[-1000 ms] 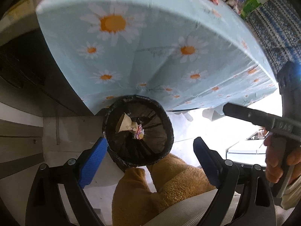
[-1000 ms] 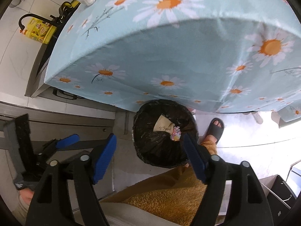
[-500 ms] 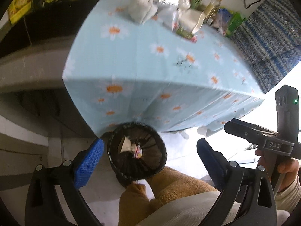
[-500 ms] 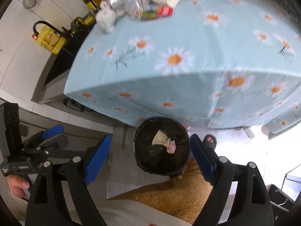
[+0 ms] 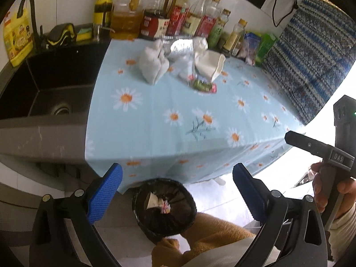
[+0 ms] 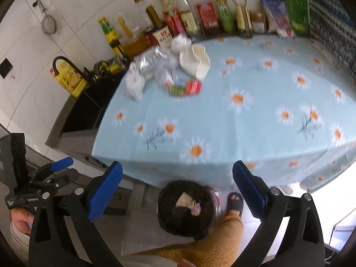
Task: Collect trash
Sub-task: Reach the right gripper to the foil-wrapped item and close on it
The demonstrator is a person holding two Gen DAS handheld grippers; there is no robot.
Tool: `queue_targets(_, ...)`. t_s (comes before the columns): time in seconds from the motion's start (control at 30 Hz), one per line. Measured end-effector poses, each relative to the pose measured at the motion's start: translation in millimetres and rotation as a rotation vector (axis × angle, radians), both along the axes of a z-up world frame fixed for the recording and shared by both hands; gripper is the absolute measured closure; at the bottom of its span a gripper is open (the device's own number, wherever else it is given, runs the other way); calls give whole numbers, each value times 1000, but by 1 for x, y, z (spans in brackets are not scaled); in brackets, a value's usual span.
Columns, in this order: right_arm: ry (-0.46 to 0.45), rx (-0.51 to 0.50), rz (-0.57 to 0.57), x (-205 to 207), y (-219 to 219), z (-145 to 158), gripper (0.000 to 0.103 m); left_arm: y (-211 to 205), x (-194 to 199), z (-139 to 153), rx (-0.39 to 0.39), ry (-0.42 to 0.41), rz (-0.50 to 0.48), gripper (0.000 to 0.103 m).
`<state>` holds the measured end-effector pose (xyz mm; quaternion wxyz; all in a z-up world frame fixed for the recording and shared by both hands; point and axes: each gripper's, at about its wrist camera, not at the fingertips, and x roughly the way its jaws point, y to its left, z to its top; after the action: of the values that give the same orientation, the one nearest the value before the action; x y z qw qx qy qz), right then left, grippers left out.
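Both pairs of tongs have tilted up from the bin since a second ago: then each view held little but the hanging edge of the daisy cloth and the bin beneath it, and now the whole top of the worktop point(image 5: 178, 120) shows, with the trash heap on it. That heap lies far ahead of the left tongs point(image 5: 176, 191) and a little left of centre for the right tongs point(image 6: 176, 189): a white crumpled tissue wad point(image 5: 152, 66), crushed clear plastic bottles point(image 5: 187, 46), a white paper cup on its side point(image 5: 210, 65) and a green-and-red wrapper point(image 5: 203, 86) just in front of the cup, all touching or nearly so. The black-lined trash bin point(image 5: 164, 207) stands on the floor below the worktop's near edge, between the blue pads of each pair in both views, with a scrap of brown paper and a small bright wrapper in it already. Both pairs are spread wide and hold nothing. Some trash is in, so I judge the step in hand to be the return for another piece. The next move calls for reaching forward over the cloth to the heap, choosing one piece at its near edge, such as the wrapper or the tissue wad, and closing on it without dragging its neighbours. Sauce and oil bottles point(image 6: 200, 11) line the wall just behind the heap, and a dark sink point(image 5: 44, 84) lies left of the left tongs.
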<state>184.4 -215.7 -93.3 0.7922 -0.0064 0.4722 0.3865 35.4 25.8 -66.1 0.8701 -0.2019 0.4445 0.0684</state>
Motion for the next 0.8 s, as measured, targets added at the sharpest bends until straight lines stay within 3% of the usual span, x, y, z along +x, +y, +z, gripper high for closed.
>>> queue_targets(0.4, -82, 14, 96, 69, 47, 37, 5, 24, 58, 17, 28, -10, 59, 7)
queue_targets(0.6, -117, 0, 198, 106, 104, 44, 5, 43, 84, 16, 27, -6, 118, 7)
queue_targets(0.8, -137, -41, 291, 131, 162, 32, 5, 59, 99, 6, 0, 16, 185, 7)
